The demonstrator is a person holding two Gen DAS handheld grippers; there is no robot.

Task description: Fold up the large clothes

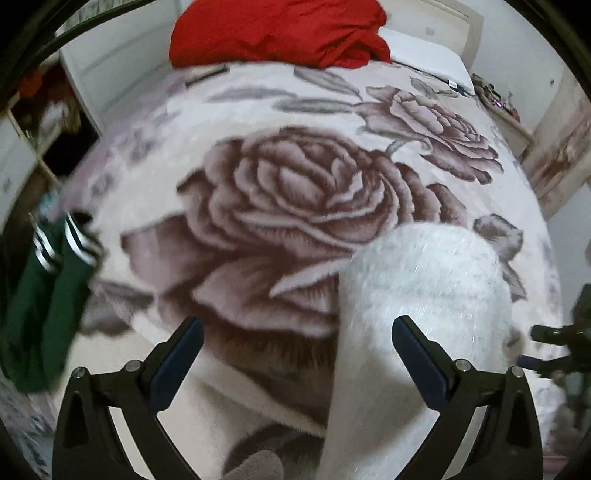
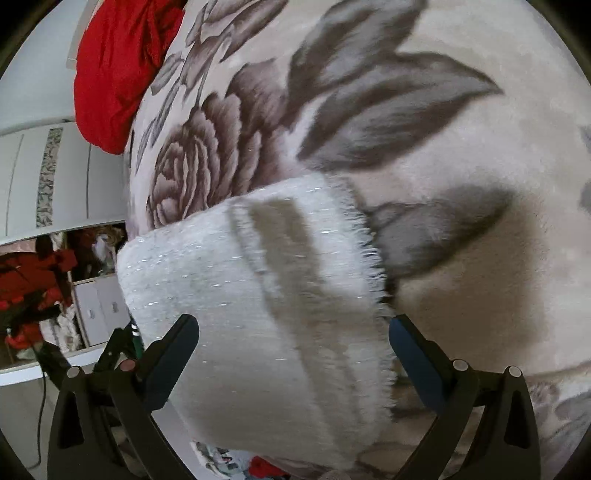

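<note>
A white fluffy garment (image 1: 424,288) with a fringed edge lies folded on the rose-patterned blanket (image 1: 295,192) that covers the bed. My left gripper (image 1: 297,328) hangs open above the blanket; its right finger is over the garment's left edge, and nothing sits between its pads. In the right wrist view the same white garment (image 2: 258,295) fills the middle. My right gripper (image 2: 293,325) stands wide open above it, with the pads off the cloth. The right gripper (image 1: 554,347) also shows at the right edge of the left wrist view.
A red garment (image 1: 277,33) lies heaped at the far end of the bed, also seen as the red garment (image 2: 118,74) at the upper left. A green garment with white stripes (image 1: 48,295) hangs off the bed's left side. White wardrobe doors (image 2: 55,177) and cluttered shelves stand beyond.
</note>
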